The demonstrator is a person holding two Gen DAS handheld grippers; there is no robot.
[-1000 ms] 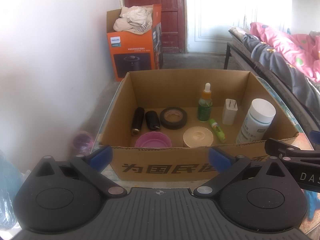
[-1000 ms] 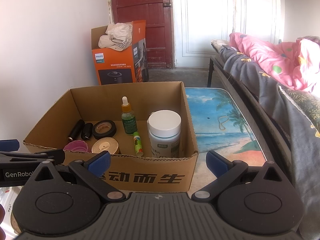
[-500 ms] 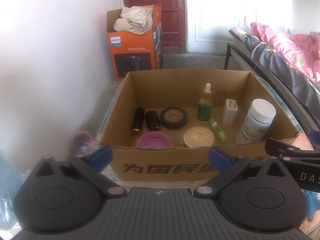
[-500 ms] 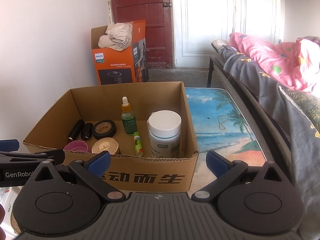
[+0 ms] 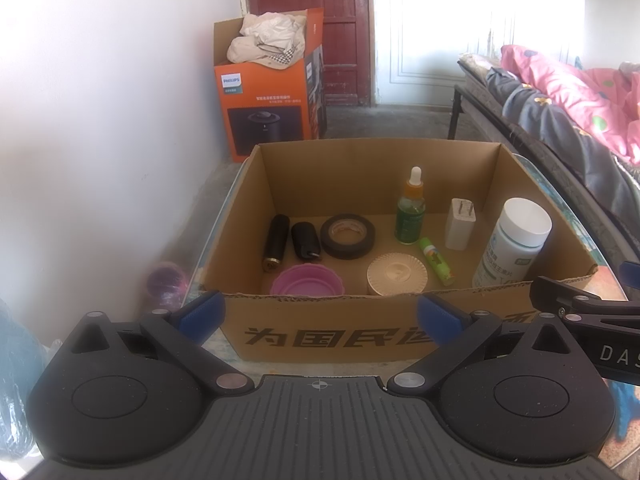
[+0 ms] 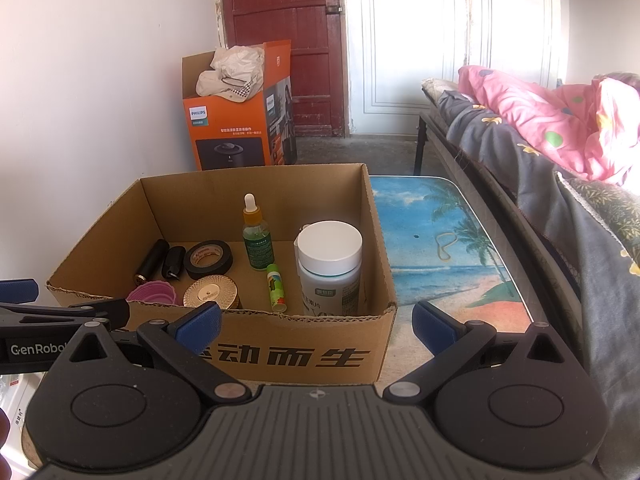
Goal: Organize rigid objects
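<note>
An open cardboard box (image 5: 328,334) (image 6: 304,354) stands on the table before both grippers. Inside are two black cylinders (image 5: 276,242), a black tape roll (image 5: 348,236) (image 6: 208,257), a green dropper bottle (image 5: 411,212) (image 6: 257,236), a white charger (image 5: 461,224), a white pill bottle (image 5: 512,246) (image 6: 329,268), a small green tube (image 5: 437,261) (image 6: 277,288), a pink lid (image 5: 306,280) and a round gold case (image 5: 397,274) (image 6: 211,292). My left gripper (image 5: 320,312) is open and empty in front of the box. My right gripper (image 6: 316,326) is open and empty beside it.
The table (image 6: 444,248) has a beach print, with a rubber band (image 6: 446,245) lying right of the box. An orange Philips box (image 6: 236,128) stands on the floor by the red door. A bed (image 6: 560,168) with pink and grey bedding runs along the right.
</note>
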